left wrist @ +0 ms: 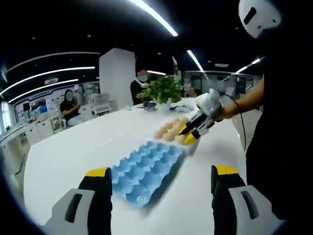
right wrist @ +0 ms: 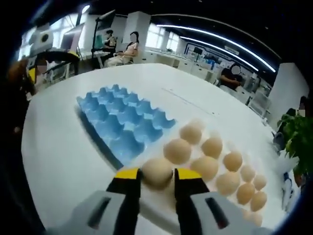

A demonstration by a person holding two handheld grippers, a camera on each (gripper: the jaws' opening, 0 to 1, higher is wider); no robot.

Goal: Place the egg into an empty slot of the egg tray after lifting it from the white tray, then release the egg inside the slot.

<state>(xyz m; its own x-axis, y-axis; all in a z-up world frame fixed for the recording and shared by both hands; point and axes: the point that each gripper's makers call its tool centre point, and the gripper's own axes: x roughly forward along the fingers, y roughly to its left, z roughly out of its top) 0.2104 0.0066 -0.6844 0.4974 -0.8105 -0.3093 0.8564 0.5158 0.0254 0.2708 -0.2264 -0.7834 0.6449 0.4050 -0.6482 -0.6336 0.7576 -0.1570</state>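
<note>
Two views: left gripper view first, then right gripper view.
Left gripper (left wrist: 160,183): yellow-tipped jaws stand wide apart with nothing between them, above the white table (left wrist: 68,156).
Egg tray (left wrist: 146,171): blue, slots empty, lying between the jaws and farther out; its near edge is blurred.
Right gripper (left wrist: 191,131): comes in from the right, held by a person's hand (left wrist: 211,104), tips down at the eggs (left wrist: 168,129) beyond the tray's far end; whether it grips one is too small to tell here.
White tray: hard to make out against the table in this view.
People: two sit far off by a plant (left wrist: 164,89), small and indistinct.
Right gripper view, right gripper (right wrist: 157,175): jaws narrowed onto an egg (right wrist: 156,171), touching it on both sides; its lower part is hidden by the jaws.
Egg position: nearest of the egg group (right wrist: 220,169), just right of the blue tray (right wrist: 122,120).
Lifted or resting: cannot tell.
Far eggs: blurred, cut off toward the right edge.
</note>
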